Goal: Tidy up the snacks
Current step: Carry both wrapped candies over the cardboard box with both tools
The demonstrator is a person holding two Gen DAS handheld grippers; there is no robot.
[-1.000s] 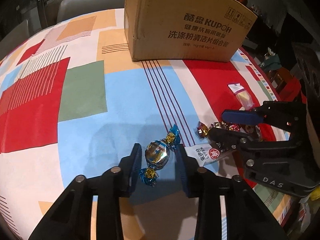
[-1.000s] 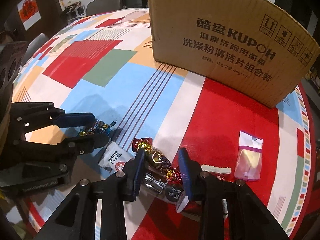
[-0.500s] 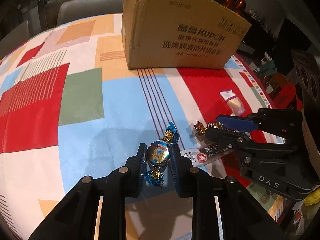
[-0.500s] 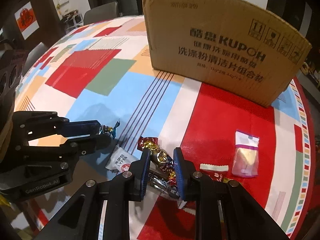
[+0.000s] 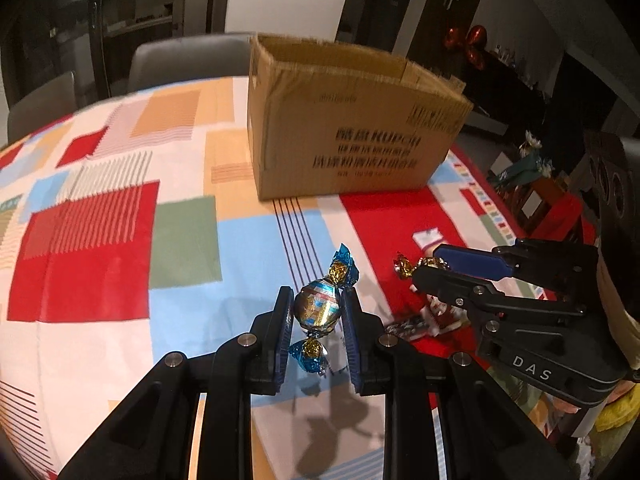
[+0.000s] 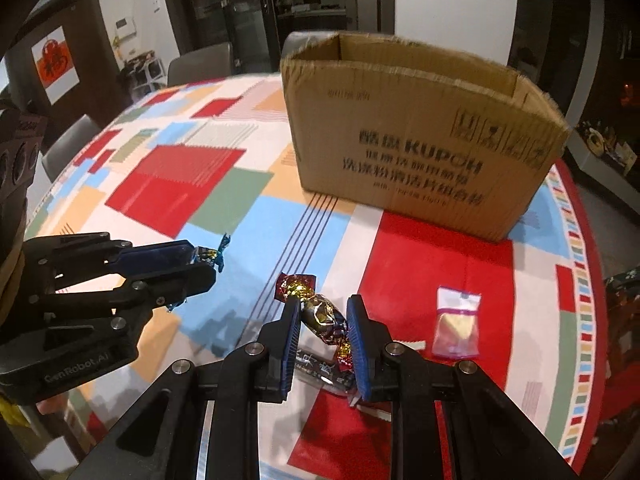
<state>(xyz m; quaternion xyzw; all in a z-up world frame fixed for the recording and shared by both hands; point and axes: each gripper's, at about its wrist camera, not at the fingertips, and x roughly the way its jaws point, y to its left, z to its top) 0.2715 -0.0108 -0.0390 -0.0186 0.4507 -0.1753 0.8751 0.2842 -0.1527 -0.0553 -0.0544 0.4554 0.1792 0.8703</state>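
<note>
A blue sweet (image 5: 318, 311) is pinched in the left claw (image 5: 316, 316) and a brown sweet (image 6: 323, 319) in the right claw (image 6: 323, 326), both judged bound for the open box (image 6: 420, 160) ahead, while a small bag (image 6: 457, 327) and other packets (image 6: 320, 370) beside the right claw are left on the desk (image 6: 224, 208).

Your left gripper (image 5: 316, 312) pinches a blue-and-gold wrapped candy (image 5: 318, 307) above the patchwork tablecloth (image 5: 120, 248). To its right, your right gripper (image 5: 430, 268) grips another candy (image 5: 406, 266) over a few packets (image 5: 424, 322). The open cardboard box (image 5: 344, 136) stands toward the table's far edge.
</note>
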